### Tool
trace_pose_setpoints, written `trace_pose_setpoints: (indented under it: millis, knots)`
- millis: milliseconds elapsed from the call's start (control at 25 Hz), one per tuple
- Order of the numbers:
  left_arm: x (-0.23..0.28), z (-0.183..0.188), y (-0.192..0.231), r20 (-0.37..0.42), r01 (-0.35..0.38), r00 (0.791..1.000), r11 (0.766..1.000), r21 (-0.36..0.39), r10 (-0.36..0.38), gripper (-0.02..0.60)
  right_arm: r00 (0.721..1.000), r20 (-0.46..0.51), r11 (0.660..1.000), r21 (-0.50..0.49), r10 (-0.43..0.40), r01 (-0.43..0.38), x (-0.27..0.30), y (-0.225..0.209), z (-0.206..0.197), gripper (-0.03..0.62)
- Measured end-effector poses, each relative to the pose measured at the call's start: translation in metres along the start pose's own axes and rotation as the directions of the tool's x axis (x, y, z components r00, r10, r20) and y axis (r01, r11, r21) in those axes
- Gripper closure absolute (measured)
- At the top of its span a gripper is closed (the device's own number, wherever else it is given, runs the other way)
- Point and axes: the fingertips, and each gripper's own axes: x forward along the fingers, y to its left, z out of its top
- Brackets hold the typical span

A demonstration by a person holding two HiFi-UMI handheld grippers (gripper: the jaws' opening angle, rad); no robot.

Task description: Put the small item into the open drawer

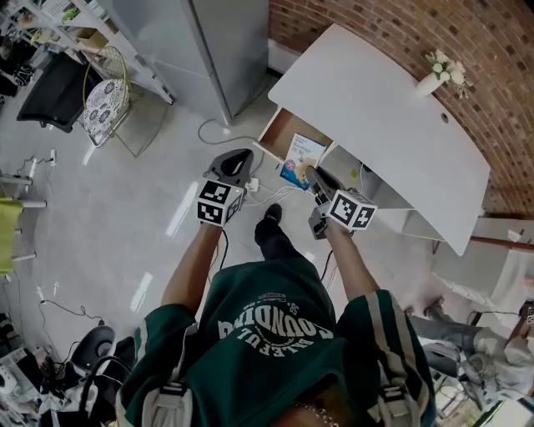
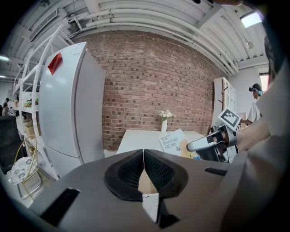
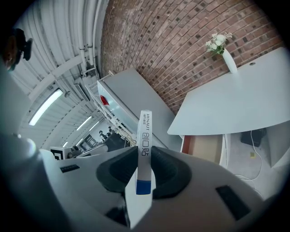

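Your right gripper (image 3: 144, 167) pinches the bandage box (image 3: 144, 136) edge-on; your left gripper (image 2: 144, 170) has its jaws pressed together. The open drawer (image 1: 284, 133) sits under a white desk (image 1: 375, 108), against a brick wall (image 1: 467, 33).

Vase (image 1: 429, 84) (flowers (image 1: 445, 67), seemingly white) near brick wall (image 1: 375, 25).

Brick wall (image 1: 467, 33), white desk (image 1: 375, 108), grey fridge (image 1: 213, 42), pale glossy floor (image 1: 100, 217)
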Motion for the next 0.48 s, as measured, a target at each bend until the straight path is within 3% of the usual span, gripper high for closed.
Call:
trace_pose_setpoints:
  millis: [280,480]
  knots:
    - [0.051,0.015,0.032,-0.041,0.035,0.999,0.999,0.000,-0.035,0.562,0.996,0.013,0.996,0.008,-0.085,0.085,0.036,-0.032,0.031,0.487]
    - [0.081,0.019,0.047,-0.058,0.056,0.997,0.998,-0.007,-0.057,0.562,0.994,0.016,0.993,0.051,-0.104,0.103,0.056,-0.046,0.044,0.487]
